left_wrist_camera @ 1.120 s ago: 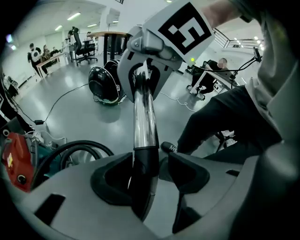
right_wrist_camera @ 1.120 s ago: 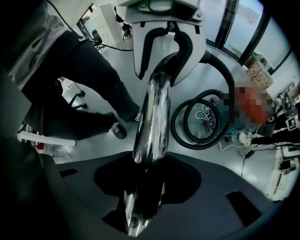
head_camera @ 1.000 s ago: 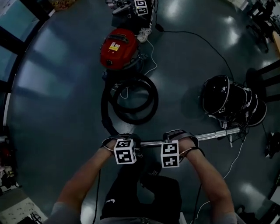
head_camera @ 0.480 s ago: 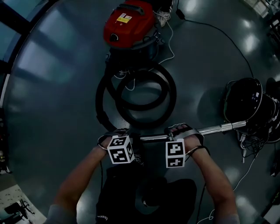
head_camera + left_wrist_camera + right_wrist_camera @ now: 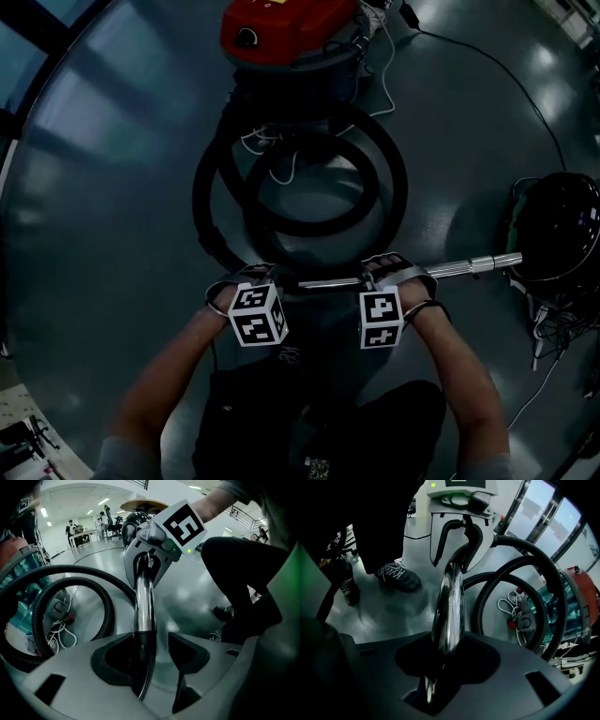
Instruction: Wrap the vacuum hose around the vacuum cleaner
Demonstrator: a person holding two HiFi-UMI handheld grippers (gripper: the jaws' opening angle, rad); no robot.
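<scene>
Polished chrome wand [image 5: 469, 266], ribbed matt hose [image 5: 396, 187], glossy floor [image 5: 94, 187]

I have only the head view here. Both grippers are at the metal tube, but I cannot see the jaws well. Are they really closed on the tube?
Observer: Yes. The left gripper view shows the left gripper clamping the metal tube where its chrome ends in a black cuff.
Operator: And the right one?
Observer: In its own view, the right gripper grips bare chrome.
Operator: What is under the red top of the vacuum cleaner?
Observer: The right gripper view shows a see-through teal body below it.
</scene>
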